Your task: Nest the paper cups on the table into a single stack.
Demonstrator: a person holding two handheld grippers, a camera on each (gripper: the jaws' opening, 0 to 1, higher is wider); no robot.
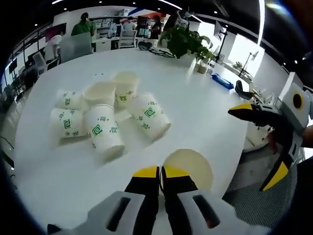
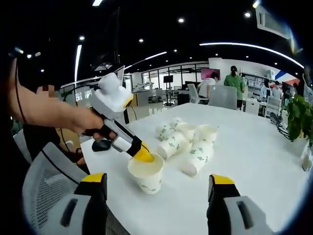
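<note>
Pinching paper cup [image 2: 145, 177] rim, left gripper [image 2: 143, 154]; right gripper [image 2: 159, 188] fingers spread; cups smooth, tapered.

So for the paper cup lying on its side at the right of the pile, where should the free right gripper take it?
Grip the white paper cup with green squares across its side wall near the open mouth, coming from above. It lies on its side on the white table, so both flanks look free. The right gripper is open; the left gripper is shut on the upright cup's rim.
</note>
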